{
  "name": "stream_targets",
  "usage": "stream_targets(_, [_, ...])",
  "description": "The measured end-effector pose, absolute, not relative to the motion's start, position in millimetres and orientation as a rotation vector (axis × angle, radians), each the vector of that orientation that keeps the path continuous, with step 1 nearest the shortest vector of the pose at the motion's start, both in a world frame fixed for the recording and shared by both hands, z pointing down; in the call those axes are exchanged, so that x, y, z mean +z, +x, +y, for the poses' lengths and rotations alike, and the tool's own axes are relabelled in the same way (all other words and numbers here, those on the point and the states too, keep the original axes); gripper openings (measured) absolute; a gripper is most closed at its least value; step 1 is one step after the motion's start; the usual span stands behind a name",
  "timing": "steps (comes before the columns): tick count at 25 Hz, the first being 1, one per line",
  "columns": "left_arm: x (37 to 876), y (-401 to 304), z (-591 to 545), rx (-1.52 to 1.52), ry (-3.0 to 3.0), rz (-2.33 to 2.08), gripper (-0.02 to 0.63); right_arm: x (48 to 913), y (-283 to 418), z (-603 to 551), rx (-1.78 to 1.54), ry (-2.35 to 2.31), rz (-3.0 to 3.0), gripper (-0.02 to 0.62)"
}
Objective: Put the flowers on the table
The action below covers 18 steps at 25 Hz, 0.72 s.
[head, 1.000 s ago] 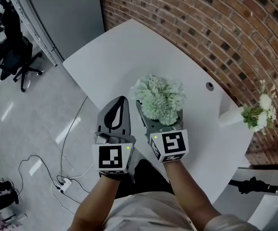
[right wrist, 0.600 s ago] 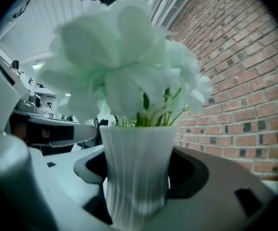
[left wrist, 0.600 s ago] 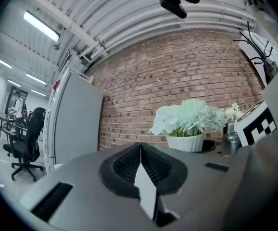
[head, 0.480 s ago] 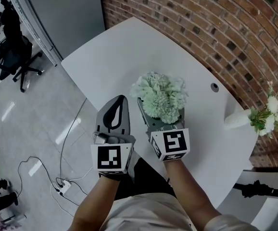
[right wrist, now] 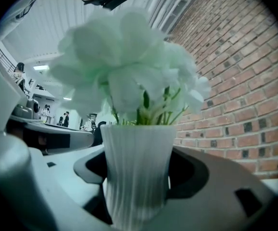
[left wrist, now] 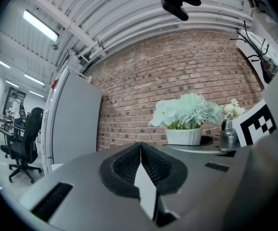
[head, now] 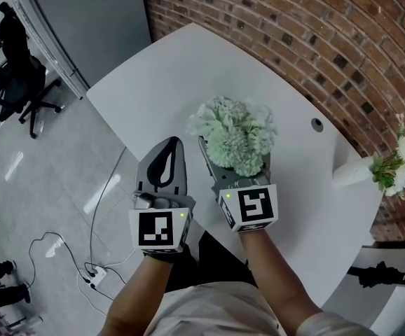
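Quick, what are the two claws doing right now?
Left gripper: closed, holding nothing.
Right gripper: closed on the white vase of flowers.

I can read no words, numbers or brands; my left hand-held gripper [head: 175,144] and right hand-held gripper [head: 234,158] bear only black-and-white square marker patterns.

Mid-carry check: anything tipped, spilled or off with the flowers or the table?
Nothing stands out. The ribbed white vase of flowers sits upright between the right gripper's jaws, the left gripper is shut and empty, and the table shows no spill.
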<state>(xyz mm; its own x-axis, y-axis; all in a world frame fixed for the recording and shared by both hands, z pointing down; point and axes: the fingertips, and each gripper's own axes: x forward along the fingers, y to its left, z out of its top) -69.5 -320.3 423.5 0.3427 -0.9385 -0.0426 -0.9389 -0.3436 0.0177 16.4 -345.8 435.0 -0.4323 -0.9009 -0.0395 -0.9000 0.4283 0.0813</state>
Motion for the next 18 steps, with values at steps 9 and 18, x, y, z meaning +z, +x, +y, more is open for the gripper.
stream_targets(9, [431,-72,-329,0.064,-2.566,1.798,0.006,433,11,-350,-0.193,1.663,-2.66,0.353])
stream_targets(18, [429,-70,-335,0.05,-2.591,1.792,0.006,431,11,-349,-0.171,1.617,-2.68,0.353])
